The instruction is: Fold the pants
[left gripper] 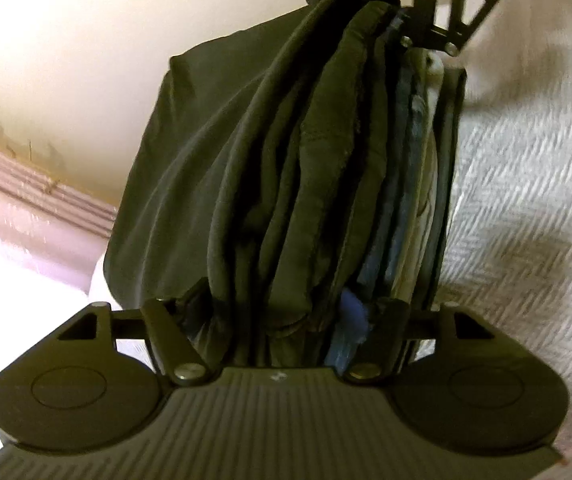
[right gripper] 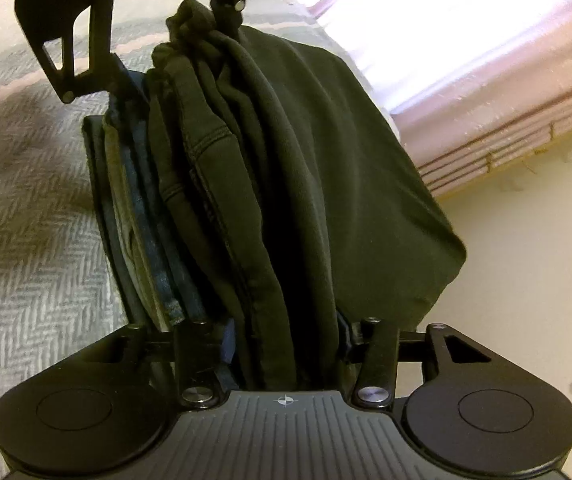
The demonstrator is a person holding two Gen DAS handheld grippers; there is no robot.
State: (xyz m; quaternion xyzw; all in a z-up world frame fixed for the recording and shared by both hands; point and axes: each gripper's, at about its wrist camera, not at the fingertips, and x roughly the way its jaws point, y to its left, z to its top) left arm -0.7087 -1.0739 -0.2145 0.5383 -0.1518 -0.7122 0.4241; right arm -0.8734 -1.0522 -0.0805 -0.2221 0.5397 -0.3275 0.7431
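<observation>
The dark olive pants [left gripper: 245,168] are folded into a thick bundle and stretch between my two grippers. My left gripper [left gripper: 286,312] is shut on the near end, its fingertips buried in the cloth. The right gripper [left gripper: 370,0] clamps the far end at the top of the left wrist view. In the right wrist view the pants [right gripper: 306,152] run from my right gripper [right gripper: 286,328], shut on them, up to the left gripper [right gripper: 205,20]. The bundle rests against a stack of folded clothes [left gripper: 410,184], whether touching I cannot tell.
The stack of folded clothes [right gripper: 145,216] shows blue denim, pale and dark layers edge-on, lying on a bed cover with a grey herringbone weave [left gripper: 526,184]. A cream wall [left gripper: 65,60] and pink striped fabric [right gripper: 486,92] lie beyond the bed's edge.
</observation>
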